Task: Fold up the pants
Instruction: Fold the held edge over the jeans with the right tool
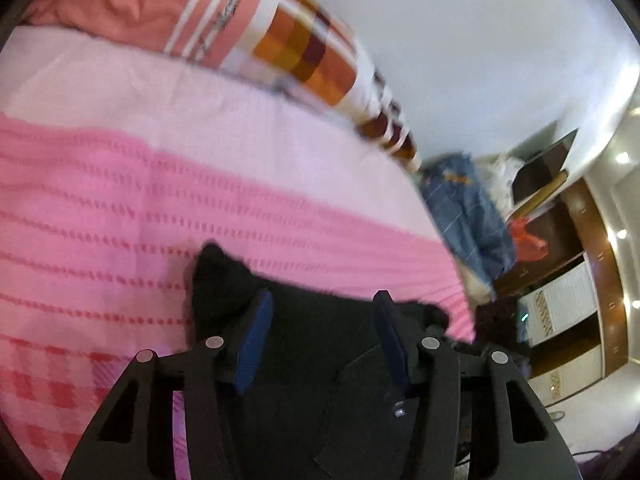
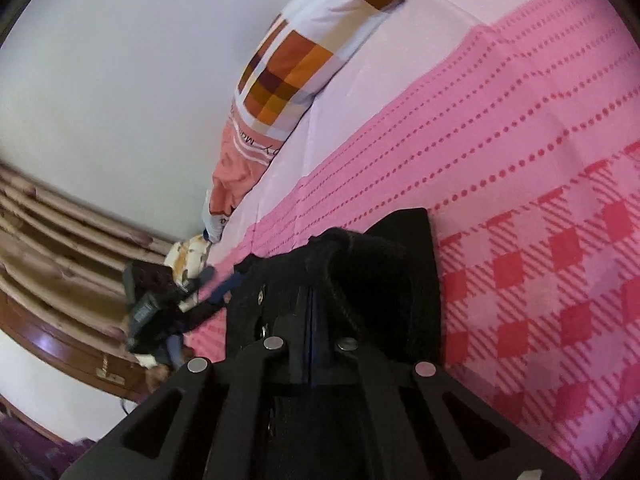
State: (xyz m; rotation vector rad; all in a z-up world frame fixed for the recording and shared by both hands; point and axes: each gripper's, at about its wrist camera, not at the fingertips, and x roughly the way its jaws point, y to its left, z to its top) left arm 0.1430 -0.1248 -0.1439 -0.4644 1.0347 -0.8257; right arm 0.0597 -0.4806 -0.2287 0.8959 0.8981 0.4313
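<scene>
The black pants (image 1: 320,328) lie on a pink bedspread (image 1: 120,200). In the left wrist view my left gripper (image 1: 324,300) is open, its blue pads (image 1: 256,332) spread wide just above the black cloth. In the right wrist view my right gripper (image 2: 310,300) is shut on the black pants (image 2: 360,264), at a bunched part near the waistband with metal snaps (image 2: 261,298). The cloth hides the fingertips.
A checked orange and white pillow (image 1: 304,52) and a salmon pillow (image 1: 132,4) lie at the head of the bed by a white wall. Blue jeans (image 1: 464,208) and shelves (image 1: 560,216) stand beyond the bed's edge. Curtains (image 2: 60,216) and dark clutter (image 2: 160,304) are on the other side.
</scene>
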